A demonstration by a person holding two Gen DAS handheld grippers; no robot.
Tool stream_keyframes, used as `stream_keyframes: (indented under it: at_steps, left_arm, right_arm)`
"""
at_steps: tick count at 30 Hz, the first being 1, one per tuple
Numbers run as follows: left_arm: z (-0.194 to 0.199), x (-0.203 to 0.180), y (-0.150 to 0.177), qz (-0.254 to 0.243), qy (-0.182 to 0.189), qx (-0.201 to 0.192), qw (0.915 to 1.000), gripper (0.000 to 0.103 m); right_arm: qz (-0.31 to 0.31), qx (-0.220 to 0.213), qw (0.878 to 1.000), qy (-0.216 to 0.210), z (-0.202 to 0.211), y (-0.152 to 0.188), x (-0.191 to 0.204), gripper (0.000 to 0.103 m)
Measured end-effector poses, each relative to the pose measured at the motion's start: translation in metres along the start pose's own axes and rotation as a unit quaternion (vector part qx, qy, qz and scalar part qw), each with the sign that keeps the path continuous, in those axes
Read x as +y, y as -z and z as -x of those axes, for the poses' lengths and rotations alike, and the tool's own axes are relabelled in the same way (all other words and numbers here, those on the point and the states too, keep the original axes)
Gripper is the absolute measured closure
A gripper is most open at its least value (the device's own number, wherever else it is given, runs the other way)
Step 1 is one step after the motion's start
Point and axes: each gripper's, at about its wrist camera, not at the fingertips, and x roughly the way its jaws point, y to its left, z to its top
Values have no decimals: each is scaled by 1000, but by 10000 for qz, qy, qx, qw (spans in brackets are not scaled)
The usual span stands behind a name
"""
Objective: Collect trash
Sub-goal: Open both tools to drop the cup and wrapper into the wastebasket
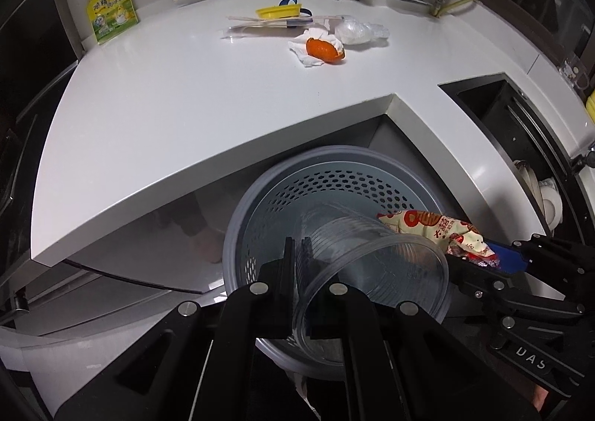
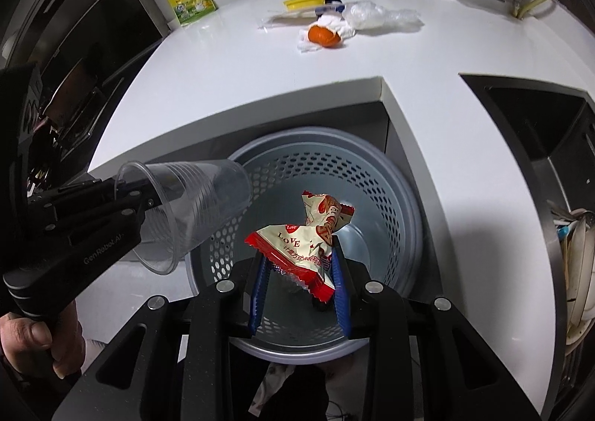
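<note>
left tool pinches cup rim over bin

left gripper: jaws clamped on held item | right gripper: jaws partly closed, gripping | side by side

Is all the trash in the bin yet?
Not yet. The gray bin looks empty inside. The left claw holds a clear plastic cup over it, and the right claw holds a snack wrapper. Still on the counter: orange peel, tissue, plastic bag, chopsticks.
</note>
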Motion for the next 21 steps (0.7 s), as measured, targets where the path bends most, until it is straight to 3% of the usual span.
stream_keyframes:
  at_steps: [18,20,21]
  left_arm:
    - [-3,5,1,56,-9,167,9998,95]
    - [-3,6,0,72,-61,160,9998,82]
    - [-2,7,0,103,-83,149,9998,64]
  right_arm:
    - [-42,40,10000,-74,-4,-1,0,71]
    - [-35,21,10000,-49,-2,0,1,63]
    - [-37,-7,10000,-25,-1,0,1,59]
